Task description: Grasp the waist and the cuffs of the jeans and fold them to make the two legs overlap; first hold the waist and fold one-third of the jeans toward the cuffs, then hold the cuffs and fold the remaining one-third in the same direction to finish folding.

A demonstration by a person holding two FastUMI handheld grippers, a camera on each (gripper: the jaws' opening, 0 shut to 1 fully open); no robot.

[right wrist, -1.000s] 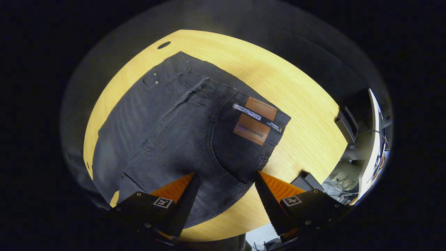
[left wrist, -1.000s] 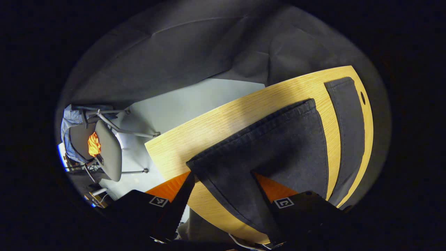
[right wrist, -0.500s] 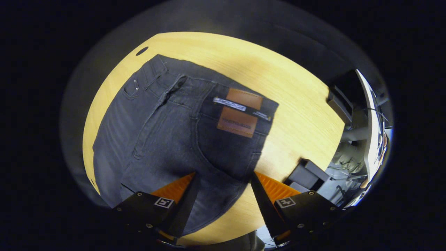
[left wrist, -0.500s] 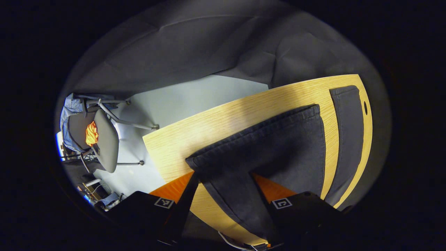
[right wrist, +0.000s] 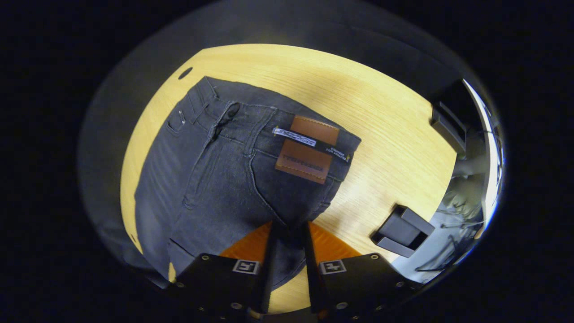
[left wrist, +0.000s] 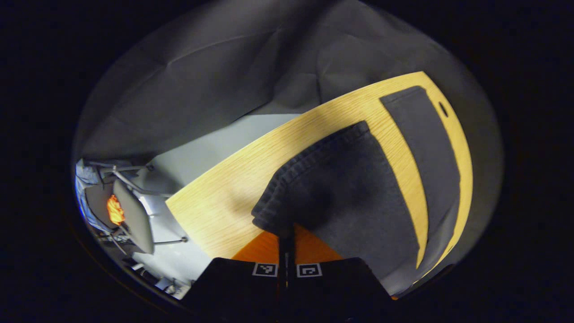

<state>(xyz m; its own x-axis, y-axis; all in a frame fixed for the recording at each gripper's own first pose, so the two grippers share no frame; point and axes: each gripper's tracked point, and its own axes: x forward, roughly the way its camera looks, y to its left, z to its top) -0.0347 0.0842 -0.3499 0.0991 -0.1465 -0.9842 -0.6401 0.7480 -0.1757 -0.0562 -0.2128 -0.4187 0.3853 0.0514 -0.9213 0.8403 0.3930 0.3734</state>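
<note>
The dark grey denim jeans (right wrist: 224, 179) lay spread flat on the light wooden counter (right wrist: 385, 134), waist end toward the far edge, with a brown leather patch (right wrist: 307, 150) on the waistband facing up. In the right gripper view, the right tool (right wrist: 289, 233) had its two fingers drawn in close on a fold of the denim near the seat, at the counter's near edge, the cloth pinched between them. A dark boxy object (right wrist: 401, 231) sat at the counter's edge to one side.

In the left gripper view, the left tool (left wrist: 287, 233) had its fingers pressed together on the hem corner of one dark trouser leg (left wrist: 341, 193), the cuff bunched slightly where it was nipped. The other leg (left wrist: 423, 143) lay flat, apart from the first, with a strip of bare counter (left wrist: 224, 197) between them, and it ran close to a small oval hole (left wrist: 443, 109) in the counter. Beyond the counter's edge, a grey chair (left wrist: 132, 215) stood on the pale floor (left wrist: 215, 148), with something orange (left wrist: 115, 210) on it.
</note>
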